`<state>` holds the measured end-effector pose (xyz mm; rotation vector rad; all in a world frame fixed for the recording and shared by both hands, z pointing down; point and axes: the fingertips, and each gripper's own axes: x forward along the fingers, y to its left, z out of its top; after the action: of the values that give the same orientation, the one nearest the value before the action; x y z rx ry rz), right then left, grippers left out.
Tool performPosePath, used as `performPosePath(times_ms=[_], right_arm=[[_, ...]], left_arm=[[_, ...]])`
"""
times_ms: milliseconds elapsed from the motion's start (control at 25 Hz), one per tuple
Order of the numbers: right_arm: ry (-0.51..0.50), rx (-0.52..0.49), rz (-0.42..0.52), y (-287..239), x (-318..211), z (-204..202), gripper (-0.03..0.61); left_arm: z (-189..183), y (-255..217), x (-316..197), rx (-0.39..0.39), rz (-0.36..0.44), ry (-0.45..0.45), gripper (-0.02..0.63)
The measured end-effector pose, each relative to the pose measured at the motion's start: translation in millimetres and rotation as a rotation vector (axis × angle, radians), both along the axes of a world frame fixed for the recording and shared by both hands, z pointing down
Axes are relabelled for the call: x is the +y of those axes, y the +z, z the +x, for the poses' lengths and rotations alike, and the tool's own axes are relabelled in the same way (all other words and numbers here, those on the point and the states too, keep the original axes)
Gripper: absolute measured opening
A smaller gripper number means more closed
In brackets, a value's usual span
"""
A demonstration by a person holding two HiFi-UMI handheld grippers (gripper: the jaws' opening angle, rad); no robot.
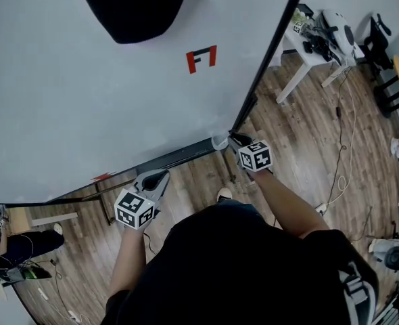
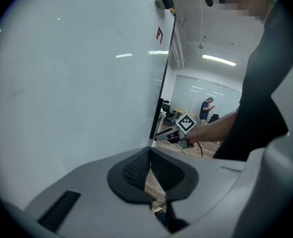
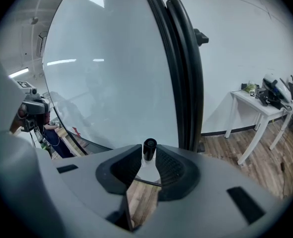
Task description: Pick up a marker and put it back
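A marker (image 3: 149,148) with a white body and a black cap stands at the right end of the whiteboard's dark tray (image 1: 179,156); in the head view the marker (image 1: 220,141) is a small white shape at the board's corner. My right gripper (image 1: 237,139) is at that corner. In the right gripper view the marker sits between the tips of my right gripper (image 3: 148,155), close to both pads, and the jaws look slightly parted from it. My left gripper (image 1: 160,177) hovers below the middle of the tray, its pads (image 2: 136,167) meeting at the tip with nothing between them.
The whiteboard (image 1: 84,80) fills the upper left, with a red mark (image 1: 201,58) and a black shape (image 1: 135,5) on it. Its black frame edge (image 1: 274,39) runs down to the corner. A white table (image 1: 314,42) with gear stands right; cables (image 1: 341,168) cross the wooden floor.
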<state>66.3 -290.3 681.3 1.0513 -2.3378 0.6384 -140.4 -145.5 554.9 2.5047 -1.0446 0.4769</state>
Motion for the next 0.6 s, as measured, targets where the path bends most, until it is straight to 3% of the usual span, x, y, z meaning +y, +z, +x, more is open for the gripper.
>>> performPosePath(times_ms=[600], right_arm=[[0.089, 0.008, 0.028, -21, 23, 22, 0.107]], left_arm=[[-6, -10, 17, 0.007, 0.039, 0.049, 0.012]])
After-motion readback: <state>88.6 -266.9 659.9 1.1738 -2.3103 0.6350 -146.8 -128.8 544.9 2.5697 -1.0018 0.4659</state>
